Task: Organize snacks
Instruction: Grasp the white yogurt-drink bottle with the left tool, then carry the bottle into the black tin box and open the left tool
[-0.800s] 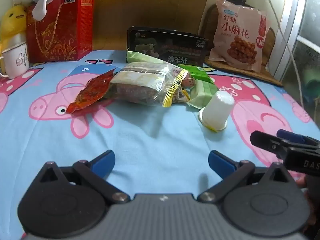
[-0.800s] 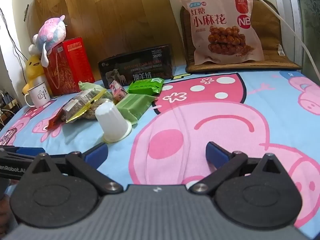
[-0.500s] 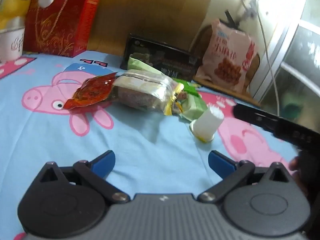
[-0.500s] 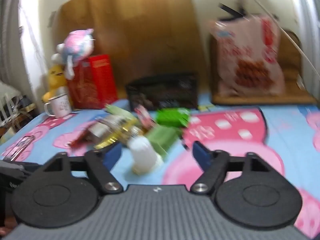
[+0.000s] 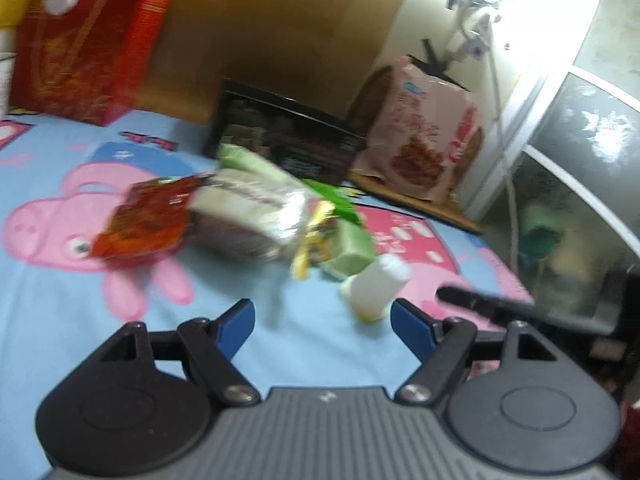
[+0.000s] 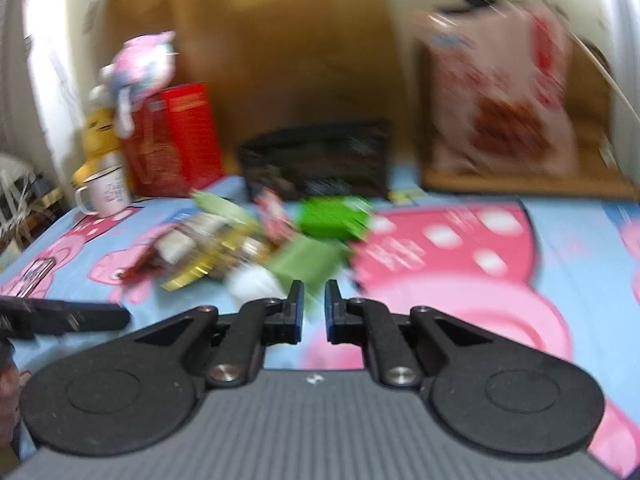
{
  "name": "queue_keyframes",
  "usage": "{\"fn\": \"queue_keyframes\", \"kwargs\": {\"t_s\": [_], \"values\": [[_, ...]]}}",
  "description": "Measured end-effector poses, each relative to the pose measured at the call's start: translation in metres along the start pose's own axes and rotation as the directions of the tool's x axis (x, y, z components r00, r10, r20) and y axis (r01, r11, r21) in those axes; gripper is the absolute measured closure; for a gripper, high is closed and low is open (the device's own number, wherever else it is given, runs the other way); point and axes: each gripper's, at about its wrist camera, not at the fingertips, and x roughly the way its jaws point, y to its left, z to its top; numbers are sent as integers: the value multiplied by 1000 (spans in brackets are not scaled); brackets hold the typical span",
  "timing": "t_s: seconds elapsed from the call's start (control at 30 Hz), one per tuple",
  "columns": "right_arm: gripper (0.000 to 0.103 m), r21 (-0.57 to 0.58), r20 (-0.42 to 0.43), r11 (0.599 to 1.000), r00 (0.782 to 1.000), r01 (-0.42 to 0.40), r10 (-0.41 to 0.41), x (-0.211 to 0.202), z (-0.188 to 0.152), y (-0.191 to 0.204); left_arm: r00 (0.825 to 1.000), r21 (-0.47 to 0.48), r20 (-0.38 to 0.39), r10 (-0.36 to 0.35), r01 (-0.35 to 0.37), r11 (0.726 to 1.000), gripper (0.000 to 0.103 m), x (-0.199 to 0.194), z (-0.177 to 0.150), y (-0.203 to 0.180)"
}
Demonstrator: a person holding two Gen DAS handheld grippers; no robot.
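Observation:
A heap of snacks lies on the pig-print cloth (image 5: 60, 280): a red packet (image 5: 148, 216), a clear bag with a yellow edge (image 5: 256, 212), green packs (image 5: 348, 244) and a white cup (image 5: 374, 286) on its side. My left gripper (image 5: 322, 326) is open and empty, just short of the cup. My right gripper (image 6: 312, 312) has its jaws nearly together with nothing between them, just behind the white cup (image 6: 252, 284) and a green pack (image 6: 308, 260). Both views are blurred.
A black box (image 5: 288, 144), a red box (image 5: 84, 52) and a large pink snack bag (image 5: 424, 128) stand along the back. A white mug (image 6: 106, 192) and soft toys (image 6: 132, 76) sit at the far left. A phone (image 6: 36, 274) lies at the left edge.
My right gripper's jaws have gone from wide open to nearly together. Both grippers have moved in toward the snack heap, and the views have swung.

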Motion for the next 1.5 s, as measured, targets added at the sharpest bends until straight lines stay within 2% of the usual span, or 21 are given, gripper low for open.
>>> {"fn": "queue_keyframes", "kwargs": {"t_s": [0.07, 0.13, 0.17, 0.27, 0.33, 0.43, 0.53, 0.6, 0.7, 0.77, 0.8, 0.87, 0.93, 0.97, 1.07, 1.2, 1.27, 1.3, 1.4, 1.47, 1.5], "values": [[87, 9, -7, 999, 1000, 31, -30, -6, -4, -8, 999, -8, -32, -36, 35, 999, 26, 13, 8, -6], [86, -10, -3, 1000, 1000, 5, -5, -11, -3, -5, 996, -19, -52, -67, 66, 998, 26, 25, 15, -11], [82, -29, -4, 1000, 1000, -10, 10, -11, 1, -2, 996, -13, -51, -68, 68, 998, 26, 29, 18, -16], [70, -135, -4, 991, 1000, -24, 24, -9, -1, 18, 998, 79, -19, -67, 68, 995, 27, 37, 21, -41], [69, -171, 0, 985, 1000, -7, 7, -4, -3, 20, 998, 148, -5, -56, 56, 987, 29, 41, 21, -57], [69, -128, -3, 992, 1000, -5, 5, -1, -6, 10, 998, 189, -21, -51, 54, 981, 29, 53, 21, -70], [69, -97, 9, 995, 1000, 9, -8, -7, -9, 0, 998, 194, -43, -53, 61, 979, 36, 62, 20, -74], [69, -90, 21, 996, 1000, 21, -19, -13, -13, -6, 996, 213, -45, -81, 89, 973, 36, 63, 20, -81], [69, -76, 28, 996, 999, 44, -42, -20, -16, -16, 978, 239, -102, -180, 200, 950, 36, 69, 17, -99], [69, -57, 35, 996, 997, 71, -69, -25, -17, -25, 948, 247, -180, -263, 302, 921, 36, 75, 10, -112], [69, -48, 37, 996, 996, 81, -79, -27, -18, -30, 938, 259, -202, -282, 329, 908, 36, 76, 7, -116], [69, -43, 40, 995, 995, 92, -90, -31, -19, -37, 937, 291, -194, -291, 338, 895, 35, 70, 4, -120], [69, -61, 43, 995, 996, 84, -81, -35, -21, -38, 948, 280, -154, -277, 311, 908, 34, 60, 11, -111], [68, -77, 43, 995, 997, 71, -68, -36, -21, -37, 956, 248, -134, -262, 288, 925, 33, 55, 17, -101], [56, -131, 36, 991, 999, 7, -3, -36, -21, -30, 973, 166, -120, -197, 215, 962, 33, 52, 30, -76], [48, -218, -5, 973, 997, -81, 82, -21, -18, -16, 962, 74, -177, -210, 226, 971, 33, 62, 32, -60], [36, -263, -38, 960, 995, -98, 92, -10, -17, -9, 952, 65, -210, -221, 239, 969, 33, 72, 29, -60], [32, -278, -48, 955, 994, -103, 94, -5, -18, -6, 950, 75, -225, -217, 239, 968, 37, 78, 26, -62], [33, -302, -70, 945, 992, -121, 105, 8, -19, 2, 937, 65, -289, -197, 224, 972, 50, 103, 18, -61], [47, -314, -58, 942, 993, -117, 104, 11, -17, 9, 939, 66, -277, -203, 230, 971, 51, 103, 18, -61], [47, -315, -53, 943, 994, -107, 95, 12, -15, 10, 940, 73, -272, -207, 234, 969, 51, 100, 20, -61]]}}
